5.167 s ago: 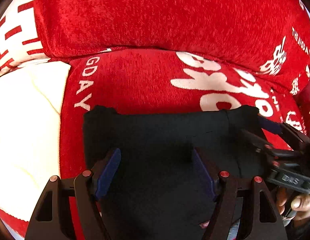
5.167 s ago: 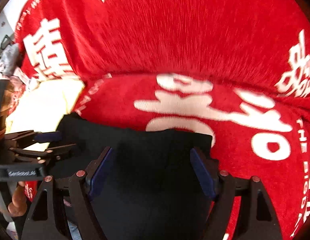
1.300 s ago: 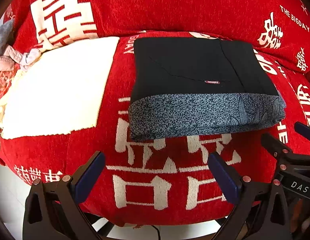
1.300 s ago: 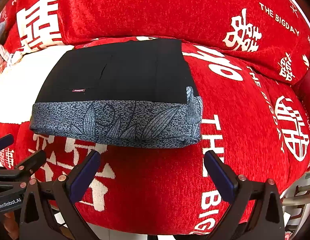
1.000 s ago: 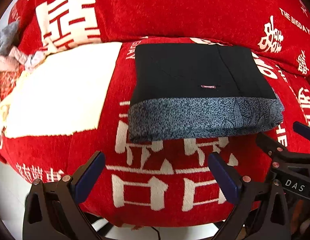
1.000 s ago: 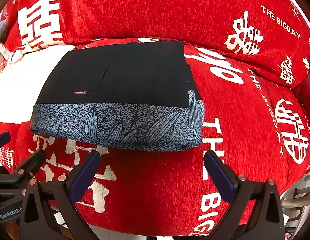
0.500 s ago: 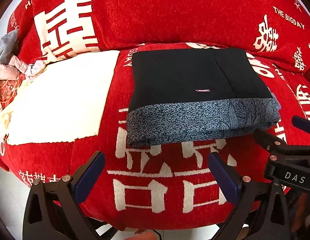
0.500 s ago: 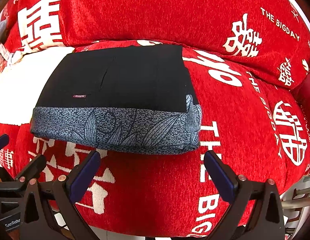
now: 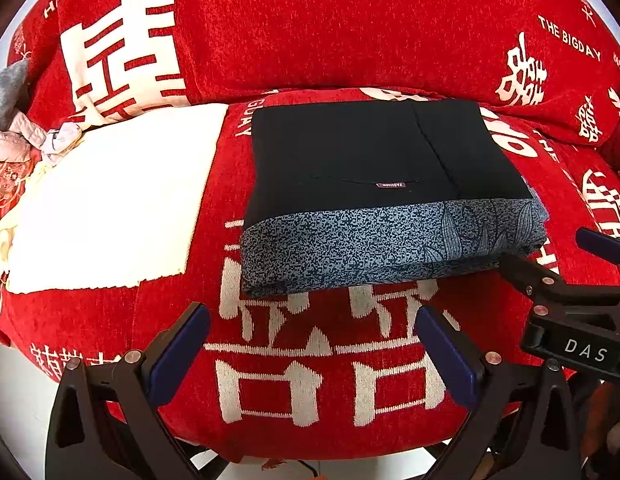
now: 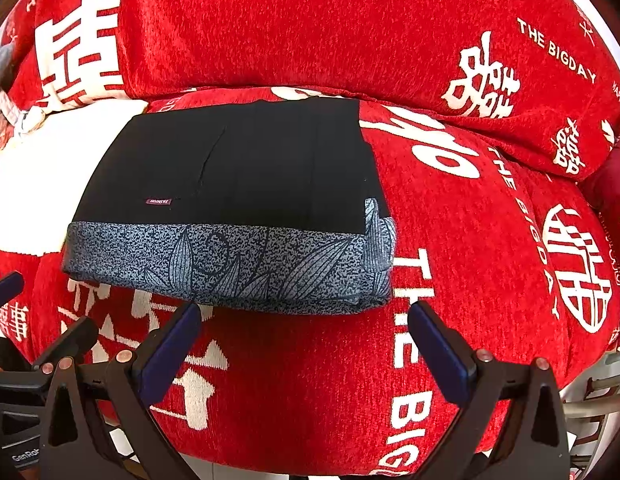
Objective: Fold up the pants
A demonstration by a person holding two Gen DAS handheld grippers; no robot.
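Pants (image 9: 382,184) look fully folded, a neat rectangle on the red sofa cushion (image 9: 310,360) just ahead of my left hand-held gripper (image 9: 310,344) and right hand-held gripper (image 10: 305,340), both spread apart, empty; nothing obvious left.

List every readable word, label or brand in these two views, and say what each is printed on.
"THE BIGDAY": white letters on the red woven sofa cover, back cushion.
"THE BIG": same cover's seat front, right wrist view; its end is cut off.
"DAS": label on the right tongs.
"GenRo": label on the left tongs, cut off at the frame edge.
"FASHION": small tag on the folded black pants, upside down.
Large white Chinese characters: decorative.
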